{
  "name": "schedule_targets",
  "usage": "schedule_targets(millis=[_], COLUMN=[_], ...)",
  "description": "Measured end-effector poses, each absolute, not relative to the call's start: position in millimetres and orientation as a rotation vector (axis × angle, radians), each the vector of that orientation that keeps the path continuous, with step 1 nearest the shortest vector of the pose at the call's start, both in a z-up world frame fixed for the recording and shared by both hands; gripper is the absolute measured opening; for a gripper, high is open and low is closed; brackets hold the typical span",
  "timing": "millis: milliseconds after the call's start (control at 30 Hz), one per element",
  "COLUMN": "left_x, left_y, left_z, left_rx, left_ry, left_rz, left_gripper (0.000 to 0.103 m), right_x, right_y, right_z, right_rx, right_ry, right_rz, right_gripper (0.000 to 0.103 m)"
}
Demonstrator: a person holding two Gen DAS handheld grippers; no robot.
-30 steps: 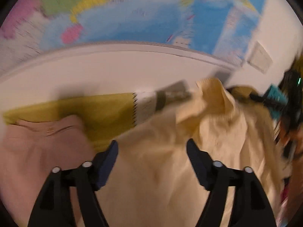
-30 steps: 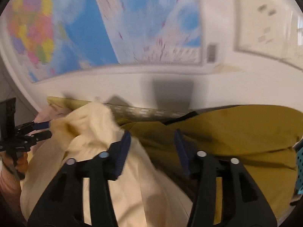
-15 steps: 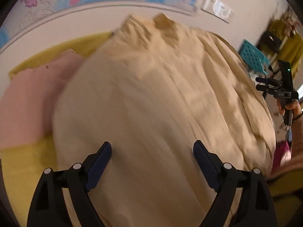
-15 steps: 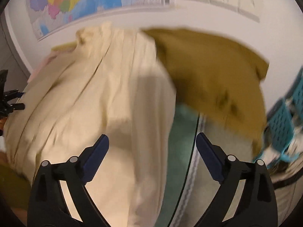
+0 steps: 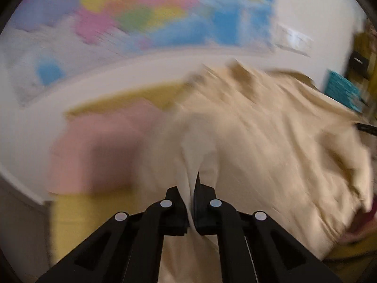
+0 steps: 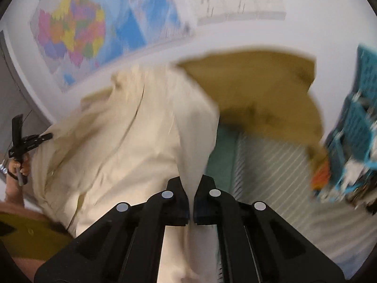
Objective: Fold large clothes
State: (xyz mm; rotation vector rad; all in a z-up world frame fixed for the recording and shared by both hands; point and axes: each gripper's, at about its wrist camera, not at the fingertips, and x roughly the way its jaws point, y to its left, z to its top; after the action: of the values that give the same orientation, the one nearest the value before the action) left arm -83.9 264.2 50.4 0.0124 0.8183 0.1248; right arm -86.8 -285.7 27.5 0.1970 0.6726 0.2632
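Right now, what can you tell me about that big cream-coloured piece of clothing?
The cream garment is large, of thin woven-looking cloth, creased and spread loosely over the surface. The left gripper and right gripper are each shut on a pinch of its near edge. It partly overlaps the pink garment on one side and the mustard-brown garment on the other. Motion blur hides finer details.

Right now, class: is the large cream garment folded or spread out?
Spread out, not folded: the large cream garment lies open across the bed, with the left gripper and right gripper each pinching an edge.
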Motion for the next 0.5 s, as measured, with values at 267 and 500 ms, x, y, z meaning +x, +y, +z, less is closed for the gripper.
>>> schedule_targets(millis=[267,500], left_x=[-59,-100], left_y=[314,308], left_z=[-1,44], left_rx=[0.199,-0.075], left_ry=[0.943,0.721], left_rz=[0.557,0.324], left_gripper=[0.044,0.064], right_x=[-28,-85], right_y=[-307,-351], right_z=[1,-19], right_rx=[0.154,0.360], right_ry=[0.768,0.710], right_rz=[0.057,0.045], right_gripper=[0.034,0.083])
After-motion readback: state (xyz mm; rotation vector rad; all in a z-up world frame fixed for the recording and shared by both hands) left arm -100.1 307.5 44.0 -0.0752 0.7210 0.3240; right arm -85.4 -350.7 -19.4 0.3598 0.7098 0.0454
